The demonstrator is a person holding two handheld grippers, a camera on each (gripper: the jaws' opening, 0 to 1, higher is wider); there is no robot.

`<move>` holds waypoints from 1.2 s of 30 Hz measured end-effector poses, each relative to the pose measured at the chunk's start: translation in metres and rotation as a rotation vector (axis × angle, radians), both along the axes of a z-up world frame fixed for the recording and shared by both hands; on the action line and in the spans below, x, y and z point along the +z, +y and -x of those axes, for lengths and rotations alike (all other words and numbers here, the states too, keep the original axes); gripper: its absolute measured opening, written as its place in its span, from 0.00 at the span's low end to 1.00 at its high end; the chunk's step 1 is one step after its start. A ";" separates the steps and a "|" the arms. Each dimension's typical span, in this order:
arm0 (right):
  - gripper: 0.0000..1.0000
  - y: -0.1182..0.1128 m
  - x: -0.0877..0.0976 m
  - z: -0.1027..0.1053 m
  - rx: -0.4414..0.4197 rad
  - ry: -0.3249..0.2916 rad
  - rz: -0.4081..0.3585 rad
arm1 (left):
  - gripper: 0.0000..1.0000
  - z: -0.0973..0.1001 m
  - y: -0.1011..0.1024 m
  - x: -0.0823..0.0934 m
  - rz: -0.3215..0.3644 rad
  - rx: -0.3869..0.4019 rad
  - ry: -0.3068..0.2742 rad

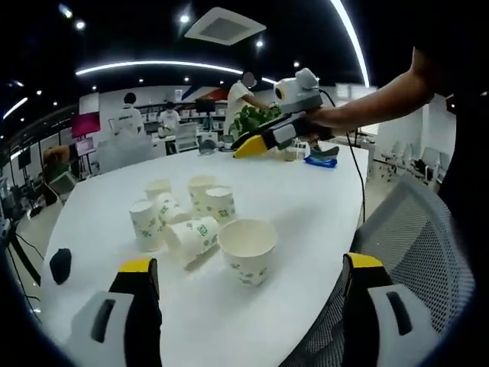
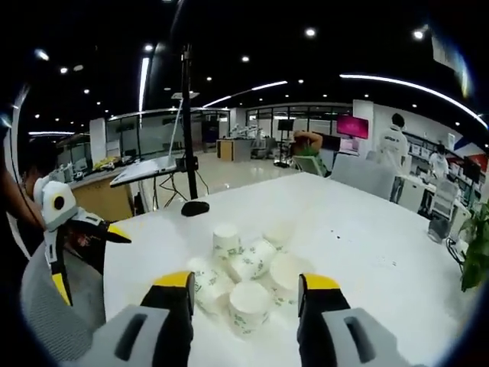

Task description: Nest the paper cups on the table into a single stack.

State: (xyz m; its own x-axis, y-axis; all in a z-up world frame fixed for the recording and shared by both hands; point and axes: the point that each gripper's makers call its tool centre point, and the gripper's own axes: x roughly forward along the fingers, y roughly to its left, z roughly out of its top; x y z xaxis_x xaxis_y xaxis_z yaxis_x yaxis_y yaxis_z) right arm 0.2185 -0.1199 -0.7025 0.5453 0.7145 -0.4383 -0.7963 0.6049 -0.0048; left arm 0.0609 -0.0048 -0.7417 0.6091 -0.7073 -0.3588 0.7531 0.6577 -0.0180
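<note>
Several white paper cups with green print cluster on the white table (image 1: 306, 199). Some stand mouth down, such as one cup (image 1: 145, 224). Another cup (image 1: 191, 237) lies on its side, and one (image 1: 247, 248) stands mouth up nearest me. My left gripper (image 1: 251, 264) is open wide just short of that cup, holding nothing. My right gripper (image 1: 246, 147) hovers over the table's far side in a person's hand. In the right gripper view the cup cluster (image 2: 248, 306) sits just beyond my open right gripper (image 2: 247, 280). The left gripper (image 2: 88, 260) appears open at the table's edge.
A black mouse-like object (image 1: 60, 264) (image 2: 195, 207) lies on the table near the cups. A grey mesh chair (image 1: 416, 237) stands against the table edge. A blue item (image 1: 321, 160) and a plant (image 1: 252, 118) are at the far end. A tripod pole (image 2: 186, 130) stands behind the table.
</note>
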 end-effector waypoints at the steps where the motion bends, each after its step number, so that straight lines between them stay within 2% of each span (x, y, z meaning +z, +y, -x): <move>1: 0.52 0.002 -0.001 -0.001 0.005 0.000 0.009 | 0.99 0.000 0.000 -0.001 -0.002 -0.002 0.001; 14: 0.44 0.011 -0.020 -0.033 0.019 0.053 0.074 | 0.99 0.001 -0.001 -0.006 -0.026 -0.012 0.012; 24: 0.40 0.016 -0.031 -0.049 0.042 0.077 0.113 | 0.99 0.000 -0.001 -0.004 -0.021 -0.006 0.004; 30: 0.38 0.024 -0.045 -0.062 0.041 0.110 0.133 | 0.99 0.000 0.000 -0.006 -0.017 -0.005 0.017; 36: 0.34 0.028 -0.050 -0.070 0.039 0.131 0.171 | 0.99 0.000 0.001 -0.008 -0.024 -0.003 0.024</move>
State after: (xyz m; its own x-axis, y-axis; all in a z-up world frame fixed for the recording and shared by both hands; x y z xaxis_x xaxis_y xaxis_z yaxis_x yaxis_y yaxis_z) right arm 0.2888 -0.0916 -0.7523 0.4493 0.6432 -0.6200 -0.8196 0.5729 0.0003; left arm 0.0605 -0.0037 -0.7496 0.5983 -0.7001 -0.3896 0.7545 0.6560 -0.0202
